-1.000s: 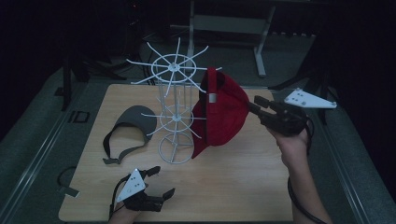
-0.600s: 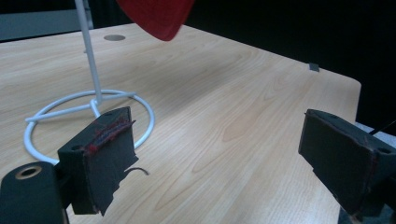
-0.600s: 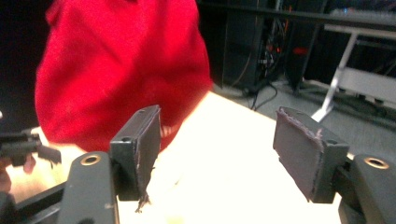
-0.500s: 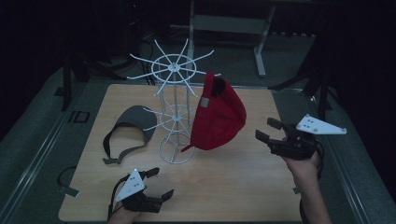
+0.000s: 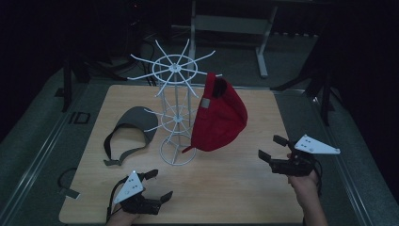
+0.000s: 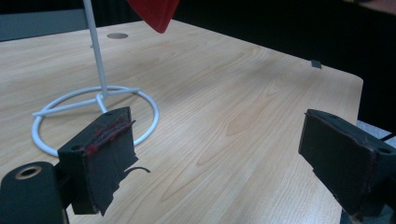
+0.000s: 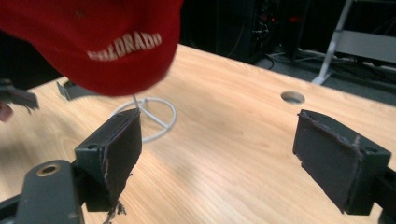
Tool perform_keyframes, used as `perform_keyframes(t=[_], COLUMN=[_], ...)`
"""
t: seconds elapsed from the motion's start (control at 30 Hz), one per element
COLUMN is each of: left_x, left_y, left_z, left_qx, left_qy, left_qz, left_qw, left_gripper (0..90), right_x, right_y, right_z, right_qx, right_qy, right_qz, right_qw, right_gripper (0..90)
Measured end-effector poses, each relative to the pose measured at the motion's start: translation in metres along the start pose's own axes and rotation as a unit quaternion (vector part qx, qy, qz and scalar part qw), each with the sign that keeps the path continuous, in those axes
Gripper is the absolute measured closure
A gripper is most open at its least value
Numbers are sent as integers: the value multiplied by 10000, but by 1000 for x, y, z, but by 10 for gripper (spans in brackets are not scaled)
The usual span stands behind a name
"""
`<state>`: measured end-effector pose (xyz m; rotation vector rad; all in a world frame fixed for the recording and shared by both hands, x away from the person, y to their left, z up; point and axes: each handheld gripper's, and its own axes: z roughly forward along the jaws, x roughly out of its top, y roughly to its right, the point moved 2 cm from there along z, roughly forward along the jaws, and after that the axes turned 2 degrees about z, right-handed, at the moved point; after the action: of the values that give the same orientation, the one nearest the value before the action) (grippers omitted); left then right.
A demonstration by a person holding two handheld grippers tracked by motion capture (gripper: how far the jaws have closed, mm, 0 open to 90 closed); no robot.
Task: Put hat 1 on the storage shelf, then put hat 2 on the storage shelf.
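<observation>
A red cap hangs from an arm of the white wire rack in the middle of the wooden table. White lettering shows on the red cap in the right gripper view. A grey visor lies flat to the rack's left. My right gripper hovers low over the table's right side, apart from the cap; its jaws have just been opening and stand open with nothing between them. My left gripper rests near the front edge, open and empty. The rack's ring base lies just beyond it.
A round hole pierces the table top near its far side. A dark strap lies on the grey floor off the table's front left corner. A metal frame stands behind the table in the dark.
The right gripper let go of the red cap, drew back to the right and sank toward the table, its jaws spreading. The cap now hangs free on the rack. The left gripper stayed put.
</observation>
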<state>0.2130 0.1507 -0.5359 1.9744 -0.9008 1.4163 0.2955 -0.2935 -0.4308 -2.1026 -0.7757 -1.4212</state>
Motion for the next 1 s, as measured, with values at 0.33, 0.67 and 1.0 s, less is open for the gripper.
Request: perform_keyframes(t=[0.33,0.67,1.0], left_x=[-4,-9,-16], left_y=[-5,-13,-26], left_z=[-5,-14,-38], left_qx=[109,354,894], left_qy=[-76,-42,-58], left_qz=[-39,-187,-307], left_qw=[9999,9992,9955], left_gripper=[111,110,102], right_x=[-50,-98,-113], right_y=[14,20,30], right_z=[0,-4,-7], right_qx=[-530,-754,-962], right_qy=[-292,-500,-516], right_qz=[66,210,333], right_qw=[9981,9957,9935], right_gripper=[140,140,140])
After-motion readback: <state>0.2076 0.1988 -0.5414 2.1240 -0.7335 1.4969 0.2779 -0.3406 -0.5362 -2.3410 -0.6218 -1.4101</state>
